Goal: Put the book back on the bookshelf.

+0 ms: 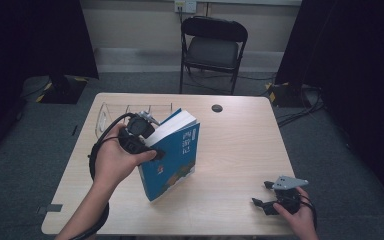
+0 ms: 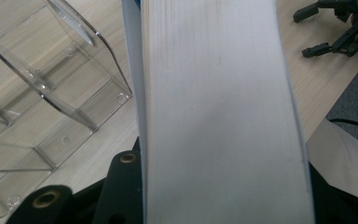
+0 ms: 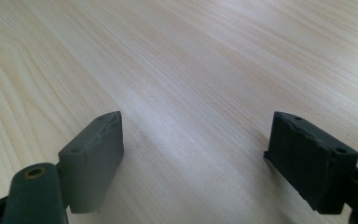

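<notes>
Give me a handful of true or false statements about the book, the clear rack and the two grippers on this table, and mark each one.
1. The left gripper is clamped on the blue book. True.
2. The book lies flat on the table. False: it stands tilted, with its lower corner near the table's front part.
3. The right gripper holds a pen. False: its jaws stand wide apart over bare wood, with nothing between them.
4. A clear plastic rack sits on the table beside the book. True.
5. The book already stands inside the rack. False: it is outside the rack, in the left gripper.
6. A black folding chair stands beyond the table's far edge. True.
</notes>
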Available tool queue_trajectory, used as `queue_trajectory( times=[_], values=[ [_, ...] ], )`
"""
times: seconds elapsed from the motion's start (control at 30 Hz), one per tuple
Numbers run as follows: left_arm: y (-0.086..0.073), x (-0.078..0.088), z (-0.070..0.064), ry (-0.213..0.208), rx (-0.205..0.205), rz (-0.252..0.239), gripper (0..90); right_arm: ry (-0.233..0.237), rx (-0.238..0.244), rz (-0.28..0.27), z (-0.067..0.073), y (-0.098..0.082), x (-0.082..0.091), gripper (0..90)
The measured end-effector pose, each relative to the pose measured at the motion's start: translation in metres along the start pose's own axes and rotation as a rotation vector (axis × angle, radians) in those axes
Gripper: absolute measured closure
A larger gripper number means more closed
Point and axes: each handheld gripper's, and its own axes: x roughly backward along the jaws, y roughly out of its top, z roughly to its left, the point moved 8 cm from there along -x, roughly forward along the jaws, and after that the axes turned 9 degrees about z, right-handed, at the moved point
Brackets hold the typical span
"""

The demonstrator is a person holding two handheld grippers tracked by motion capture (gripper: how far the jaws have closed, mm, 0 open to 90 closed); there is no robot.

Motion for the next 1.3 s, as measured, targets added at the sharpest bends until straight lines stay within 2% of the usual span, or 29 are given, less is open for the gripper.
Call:
queue_trajectory(
  times=[0.53,0.67,1.07,1.17,1.3],
  values=[
    [-0.013,0.004,0.022,0.019,0.077,0.000,62.0,0.000,-0.001,0.000,0.000,0.000,0.000,17.8],
    [-0.016,0.006,0.026,0.025,0.075,0.008,62.0,0.000,-0.001,0.000,0.000,0.000,0.000,17.8],
    [-0.020,0.009,0.038,0.033,0.132,-0.004,62.0,0.000,-0.001,0.000,0.000,0.000,0.000,17.7],
    [-0.022,0.009,0.040,0.042,0.132,0.001,62.0,0.000,0.000,0.000,0.000,0.000,0.000,17.8],
    [-0.025,0.008,0.043,0.031,0.151,-0.006,62.0,0.000,-0.001,0.000,0.000,0.000,0.000,17.8]
  ],
)
